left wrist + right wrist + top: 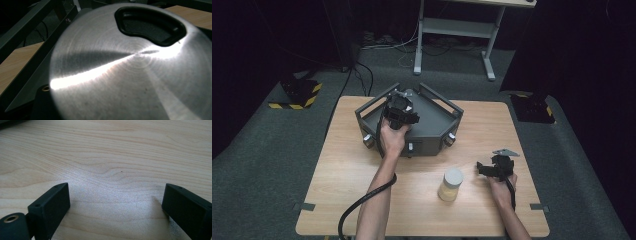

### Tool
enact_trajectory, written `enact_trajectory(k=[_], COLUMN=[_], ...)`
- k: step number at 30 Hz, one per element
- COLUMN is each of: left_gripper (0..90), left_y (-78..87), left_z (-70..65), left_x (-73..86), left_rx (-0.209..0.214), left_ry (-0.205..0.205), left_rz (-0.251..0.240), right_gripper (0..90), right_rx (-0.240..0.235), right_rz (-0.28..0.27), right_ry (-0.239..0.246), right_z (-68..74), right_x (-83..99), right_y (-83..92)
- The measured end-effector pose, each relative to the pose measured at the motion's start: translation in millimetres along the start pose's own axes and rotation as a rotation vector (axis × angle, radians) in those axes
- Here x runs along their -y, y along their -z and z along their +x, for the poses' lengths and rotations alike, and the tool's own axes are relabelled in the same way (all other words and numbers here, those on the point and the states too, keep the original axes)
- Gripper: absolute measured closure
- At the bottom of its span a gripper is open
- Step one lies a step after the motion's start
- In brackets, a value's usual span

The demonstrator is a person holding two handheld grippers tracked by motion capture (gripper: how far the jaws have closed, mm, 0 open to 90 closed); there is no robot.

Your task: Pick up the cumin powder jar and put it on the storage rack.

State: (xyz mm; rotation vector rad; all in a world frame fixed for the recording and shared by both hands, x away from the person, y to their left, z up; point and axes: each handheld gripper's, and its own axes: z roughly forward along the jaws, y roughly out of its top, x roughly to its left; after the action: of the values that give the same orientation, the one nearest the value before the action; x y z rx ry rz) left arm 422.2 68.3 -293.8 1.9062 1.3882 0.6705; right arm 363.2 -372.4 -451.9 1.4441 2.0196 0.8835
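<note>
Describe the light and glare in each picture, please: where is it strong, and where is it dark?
Left gripper view: a bright glare streak crosses the brushed metal disc. Right gripper view: a soft sheen lies on the wooden table between the open jaws. High view: the table is evenly lit, the surroundings are dark, and the jar casts little shadow.

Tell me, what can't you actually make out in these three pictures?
- High view: the left gripper covers whatever it grips inside the grey tray.
- Left gripper view: the brushed metal lid blocks that gripper's own jaws.
- High view: the jar is too small to tell its contents.
</note>
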Motion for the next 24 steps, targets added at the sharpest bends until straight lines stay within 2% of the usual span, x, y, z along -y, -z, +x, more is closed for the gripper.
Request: enact_trajectory(k=[4,7,12,16,17,24], left_gripper=[31.5,31.5,31.5,31.5,31.4,31.3], left_y=[-3.1,-5.2,-7.3,-8.0,-9.8,-9.9], left_z=[-0.6,-3.1,1.0,5.0,4.2,6.9], left_x=[-0.8,-0.2,3.7,9.8,15.1,14.8], left_rx=[-0.008,-0.025,-0.02,-0.009,-0.004,0.006], left_ry=[-0.006,-0.034,-0.031,-0.007,0.027,0.028], left_rz=[0.003,0.008,0.006,-0.011,-0.037,-0.035], right_gripper=[7.6,7.6,7.6,7.6,7.6,8.0], right_rx=[0.001,0.001,0.001,0.001,0.001,0.003], right_rz=[0.0,0.0,0.0,0.0,0.0,-0.001], right_ry=[0.0,0.0,0.0,0.0,0.0,-0.001], right_z=[0.0,0.1,0.2,0.2,0.2,0.4], right_x=[0.1,0.1,0.1,0.1,0.1,0.2], right_y=[0.1,0.1,0.1,0.1,0.1,0.1])
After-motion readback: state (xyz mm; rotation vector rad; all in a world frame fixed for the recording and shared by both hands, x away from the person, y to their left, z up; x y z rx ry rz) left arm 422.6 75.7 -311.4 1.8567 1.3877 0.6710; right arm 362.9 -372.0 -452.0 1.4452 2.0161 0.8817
